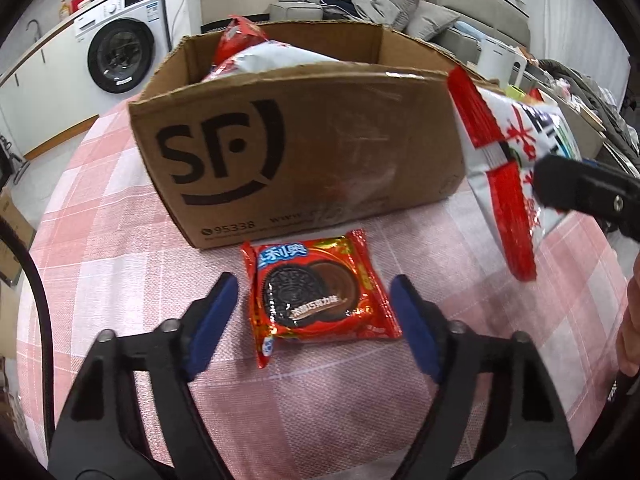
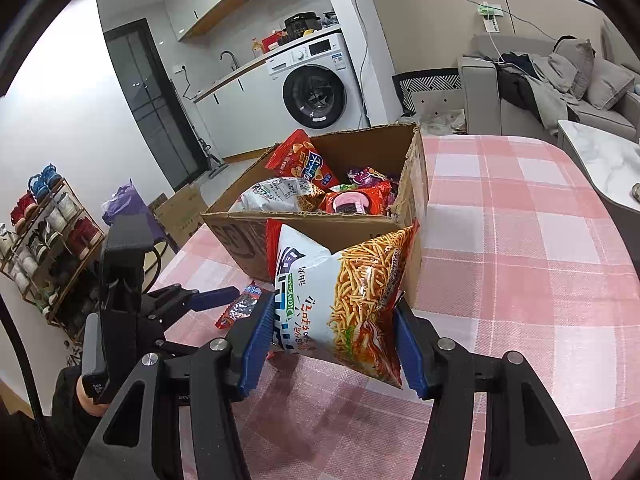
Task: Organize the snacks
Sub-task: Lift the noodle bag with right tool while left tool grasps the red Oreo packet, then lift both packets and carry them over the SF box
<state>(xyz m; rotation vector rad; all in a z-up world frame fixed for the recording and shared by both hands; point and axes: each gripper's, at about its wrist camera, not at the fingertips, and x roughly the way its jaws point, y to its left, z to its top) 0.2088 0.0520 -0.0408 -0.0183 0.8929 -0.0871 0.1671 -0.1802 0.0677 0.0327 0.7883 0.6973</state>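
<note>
Left gripper (image 1: 314,312): jaws apart, straddling Oreo packet (image 1: 320,300) on pink checked tablecloth (image 1: 120,200). Right gripper (image 2: 332,344): clamped on noodle-snack bag (image 2: 340,300), print unreadable. Cardboard box (image 1: 296,152) at 12 o'clock, marked "SF", "95338"; contents partly hidden

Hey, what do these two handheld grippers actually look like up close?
Both the left gripper and right gripper are black plastic frames with triangular cutouts and silver bolt heads. Their fingers carry ribbed blue pads. A black cable loops beside the left one.
</note>
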